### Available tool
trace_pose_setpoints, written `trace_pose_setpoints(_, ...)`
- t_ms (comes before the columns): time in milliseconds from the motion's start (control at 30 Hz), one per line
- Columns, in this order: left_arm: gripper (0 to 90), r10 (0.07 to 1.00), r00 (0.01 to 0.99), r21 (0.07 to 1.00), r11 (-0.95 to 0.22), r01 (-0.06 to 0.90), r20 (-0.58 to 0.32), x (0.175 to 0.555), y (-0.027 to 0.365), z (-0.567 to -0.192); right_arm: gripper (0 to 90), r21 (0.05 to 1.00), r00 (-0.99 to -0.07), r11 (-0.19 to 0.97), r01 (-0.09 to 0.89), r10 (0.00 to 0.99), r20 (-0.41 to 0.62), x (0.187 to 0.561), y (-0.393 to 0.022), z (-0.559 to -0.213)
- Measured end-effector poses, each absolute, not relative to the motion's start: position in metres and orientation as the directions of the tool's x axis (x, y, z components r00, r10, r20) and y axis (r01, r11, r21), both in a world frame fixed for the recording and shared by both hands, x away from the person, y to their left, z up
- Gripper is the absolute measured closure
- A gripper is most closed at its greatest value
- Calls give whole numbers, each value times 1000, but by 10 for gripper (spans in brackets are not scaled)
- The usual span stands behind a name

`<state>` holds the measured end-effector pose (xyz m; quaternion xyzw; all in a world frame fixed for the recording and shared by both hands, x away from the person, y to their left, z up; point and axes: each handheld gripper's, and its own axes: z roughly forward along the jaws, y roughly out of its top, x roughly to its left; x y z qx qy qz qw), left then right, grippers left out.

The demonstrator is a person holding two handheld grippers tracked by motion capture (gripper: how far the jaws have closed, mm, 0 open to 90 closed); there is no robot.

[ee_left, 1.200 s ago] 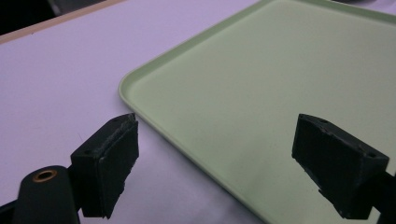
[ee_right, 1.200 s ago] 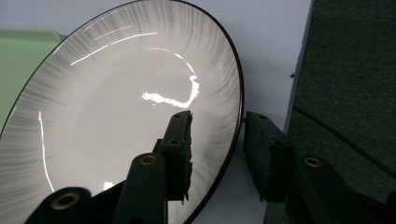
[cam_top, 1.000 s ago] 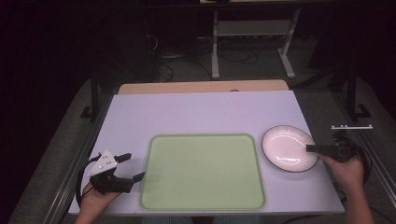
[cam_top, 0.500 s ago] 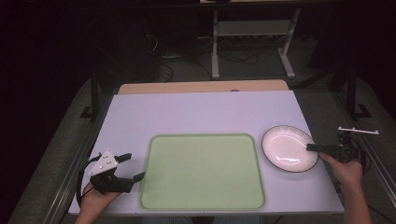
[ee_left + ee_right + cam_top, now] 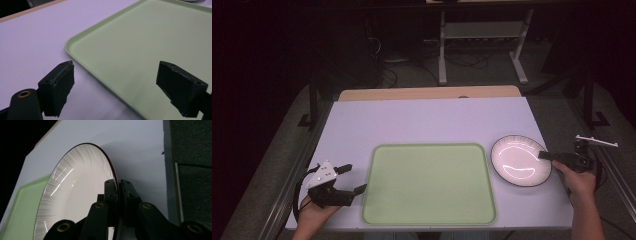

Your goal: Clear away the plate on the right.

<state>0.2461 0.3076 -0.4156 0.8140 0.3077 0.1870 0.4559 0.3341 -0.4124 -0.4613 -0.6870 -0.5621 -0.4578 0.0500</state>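
Plate [image 5: 518,161]: a white round plate with a dark rim and fine grey streaks fanning in from the edge; it is seen on the pale lilac table top, at the right side, just beside the right edge of the green tray. In the right gripper view [image 5: 75,202] its near rim is caught between the two black jaws, one jaw on the inner face and one on the outer.

Right gripper [image 5: 548,156]: held in the person's right hand at the table's right edge, pointed leftward onto the plate's right rim. The jaws have just been closing and are now clamped on the plate rim, with only the thin rim between the pads, as is shown in the right gripper view [image 5: 117,192].

Right hand [image 5: 579,182]: wrapped around the gripper body, with the forearm coming in from the bottom right.

Tray [image 5: 377,200]: a light green rectangular tray with rounded corners and a low raised lip, laid flat in the middle of the near half of the table; nothing is seen on it. Its near-left corner is seen in the left gripper view [image 5: 75,42].

Left gripper [image 5: 354,179]: held low at the table's near-left corner, just left of the tray. Its jaws are spread wide apart with nothing between them; through the gap the tray's edge and bare table are seen [image 5: 115,85].

Table [image 5: 427,120]: a lilac sheet over a wooden top, whose far edge is left uncovered.
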Motion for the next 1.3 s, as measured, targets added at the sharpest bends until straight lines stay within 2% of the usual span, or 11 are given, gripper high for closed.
trace_pose_setpoints(800, 147, 677, 736, 864, -380, 331, 16, 246, 311, -415, 814, 464, -64, -389, 796, 709, 703, 318, -415, -438)
trace_pose_setpoints(1300, 147, 683, 731, 864, -375, 337, 11, 246, 312, -415, 811, 510, -141, -319, 799, 725, 674, 310, -407, -407)
